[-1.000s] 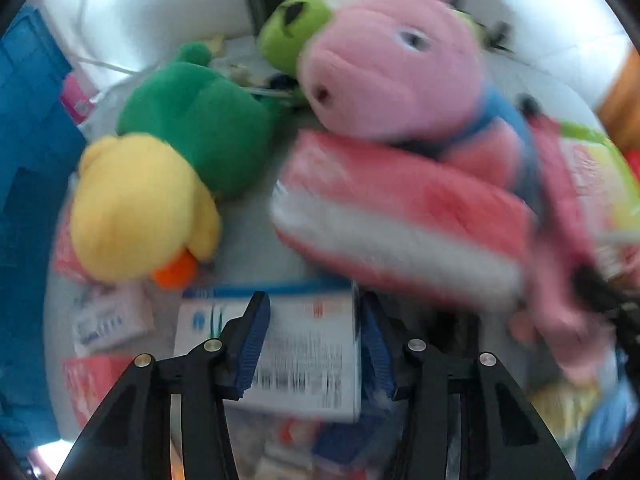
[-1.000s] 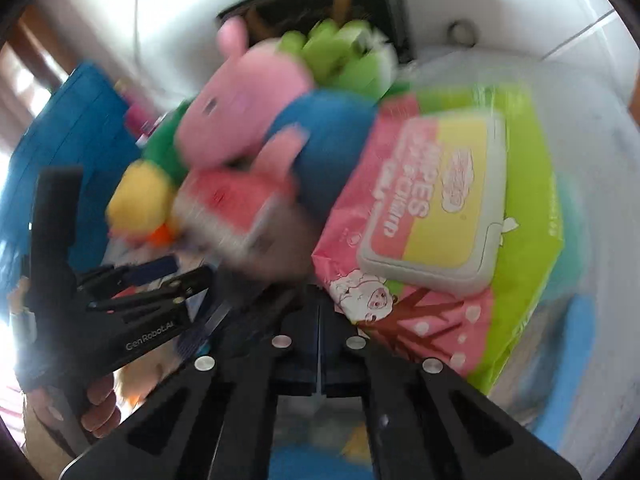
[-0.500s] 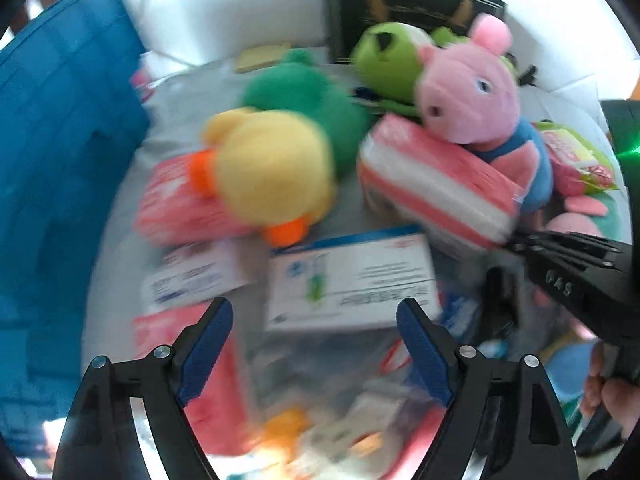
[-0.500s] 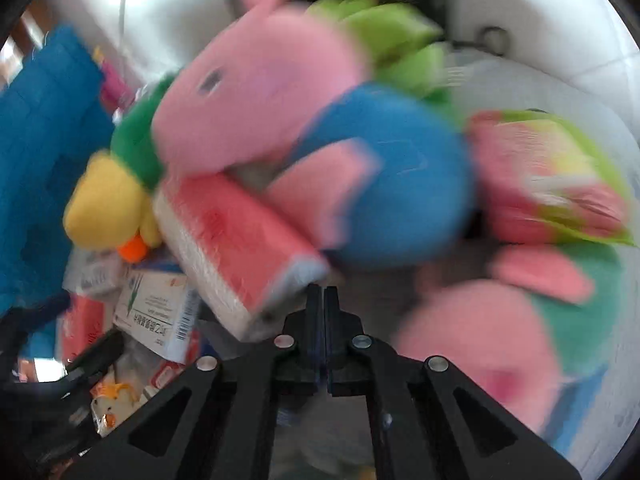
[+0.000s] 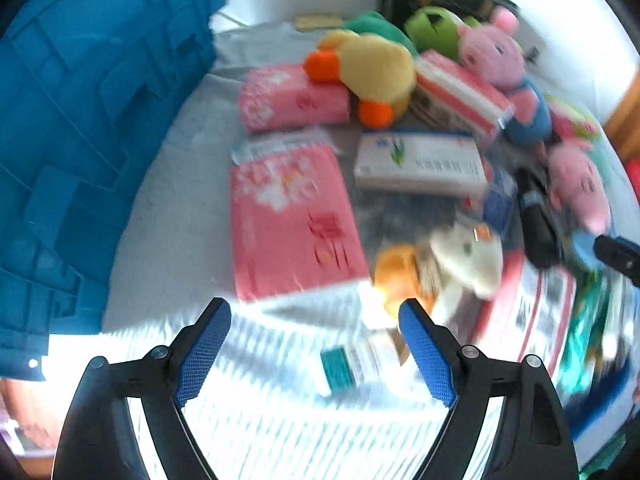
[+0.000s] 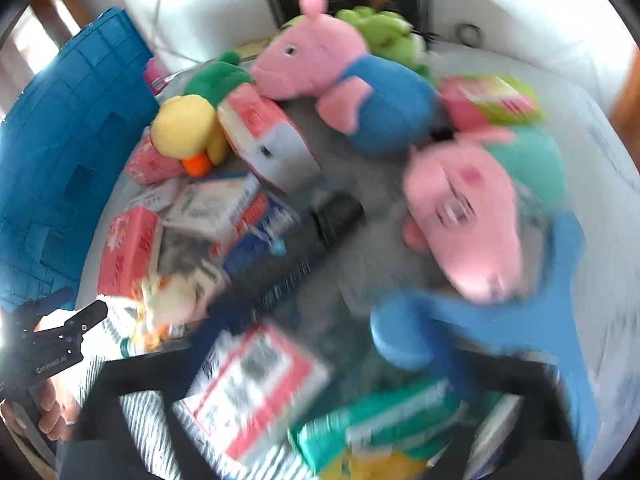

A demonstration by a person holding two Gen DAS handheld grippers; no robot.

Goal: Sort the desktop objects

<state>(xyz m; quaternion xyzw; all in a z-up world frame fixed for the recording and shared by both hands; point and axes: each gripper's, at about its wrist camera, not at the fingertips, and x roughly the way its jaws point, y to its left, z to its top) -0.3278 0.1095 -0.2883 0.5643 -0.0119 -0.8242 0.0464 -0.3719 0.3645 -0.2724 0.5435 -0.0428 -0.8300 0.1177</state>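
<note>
My left gripper [image 5: 316, 344] stands open over a bright striped surface, with a small teal-capped bottle [image 5: 348, 364] lying between its fingers, untouched. The white medicine box [image 5: 420, 160] lies flat further off, beside a yellow duck plush [image 5: 376, 68] and two pink tissue packs [image 5: 288, 216]. My right gripper [image 6: 316, 368] is blurred at the bottom of its view. Its jaws are opening wide, and I see nothing gripped between them. Ahead of it lie a black cylinder [image 6: 304, 248], a pink pig plush with a teal body [image 6: 464, 208] and a pig plush in blue [image 6: 320, 56].
A big blue crate [image 5: 80, 120] walls the left side. A red-and-white tissue pack [image 5: 456, 92], green plush toys, a green wipes packet [image 6: 492, 100] and several boxes crowd the grey table. A hand [image 6: 48, 404] holds the left gripper at the lower left.
The left gripper let go of the white box, opened wide and drew back toward the near left. The right gripper went from shut to open and pulled back from the pig plush.
</note>
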